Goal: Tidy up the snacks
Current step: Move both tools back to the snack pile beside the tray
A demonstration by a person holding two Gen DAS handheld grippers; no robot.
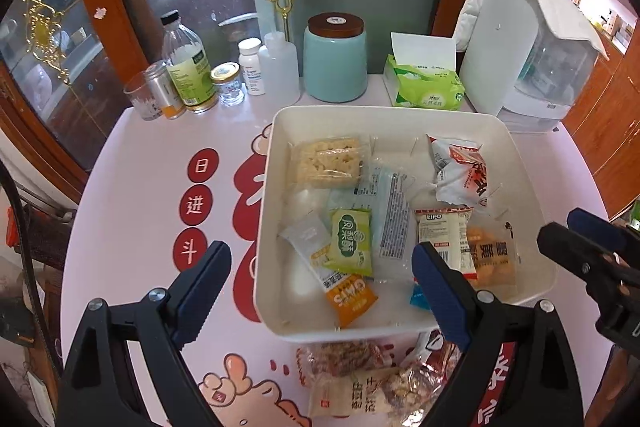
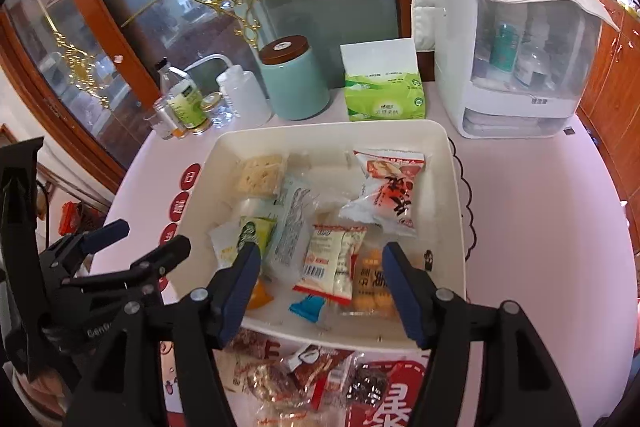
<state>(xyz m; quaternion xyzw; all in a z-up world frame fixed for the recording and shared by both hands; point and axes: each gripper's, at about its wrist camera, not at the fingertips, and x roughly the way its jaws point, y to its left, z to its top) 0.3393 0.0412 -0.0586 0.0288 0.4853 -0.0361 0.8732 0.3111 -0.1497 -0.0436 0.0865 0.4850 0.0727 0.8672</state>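
A cream tray on the pink table holds several snack packets: a pale cracker block, a red-and-white bag, a green sachet, a white Lipo packet and an orange packet. More wrapped snacks lie loose on the table before the tray's near wall. My left gripper hangs open above the tray's near left part, nothing between its fingers. My right gripper is open over the tray's near middle, clear of the packets.
Along the table's back stand bottles and small jars, a teal canister, a green tissue pack and a white cloth-covered cabinet. Glass doors with wooden frames rise behind them.
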